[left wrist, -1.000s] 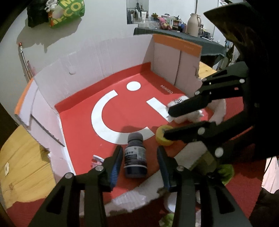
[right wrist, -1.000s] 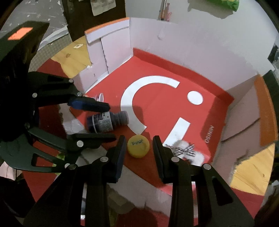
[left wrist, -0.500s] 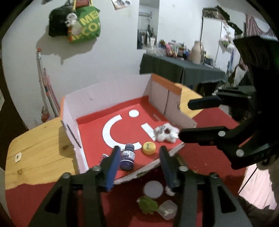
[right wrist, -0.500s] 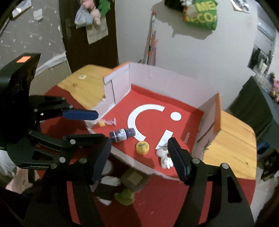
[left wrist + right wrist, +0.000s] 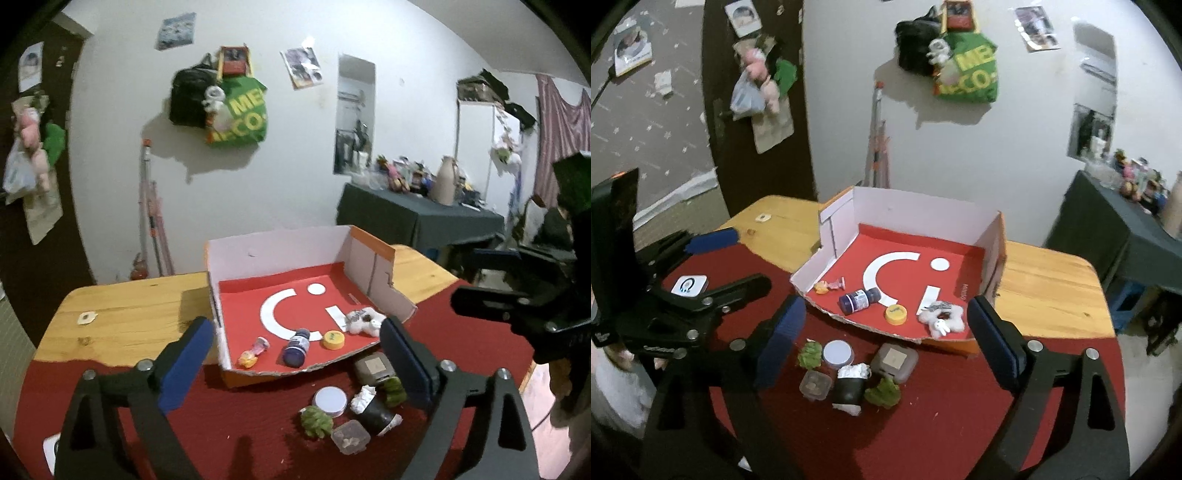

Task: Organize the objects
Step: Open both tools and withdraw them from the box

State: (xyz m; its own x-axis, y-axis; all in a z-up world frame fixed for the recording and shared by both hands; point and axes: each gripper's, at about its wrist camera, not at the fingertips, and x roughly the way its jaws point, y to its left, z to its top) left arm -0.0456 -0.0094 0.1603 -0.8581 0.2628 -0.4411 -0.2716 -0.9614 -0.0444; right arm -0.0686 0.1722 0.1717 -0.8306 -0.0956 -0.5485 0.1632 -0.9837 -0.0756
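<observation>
A low cardboard box with a red floor [image 5: 975,254] is shown on the wooden table [image 5: 1049,291]; a dark blue bottle lying on its side [image 5: 860,300], yellow round cap [image 5: 896,315] and white plush toy [image 5: 941,316] are contained along its front edge. The left gripper [image 5: 295,365] and right gripper [image 5: 886,343] are held with fingers spread wide, nothing gripped.

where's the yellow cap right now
The yellow cap lies inside the red box near its torn front edge, between the dark blue bottle on its left and the white plush toy on its right.

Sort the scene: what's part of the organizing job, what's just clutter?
Job items:
- cardboard box
- dark bottle, yellow cap, plush toy, candy, all inside it
- pile on red cloth: white lid, black cup, clear tub

Background:
- green bag on wall
- dark side table
</observation>
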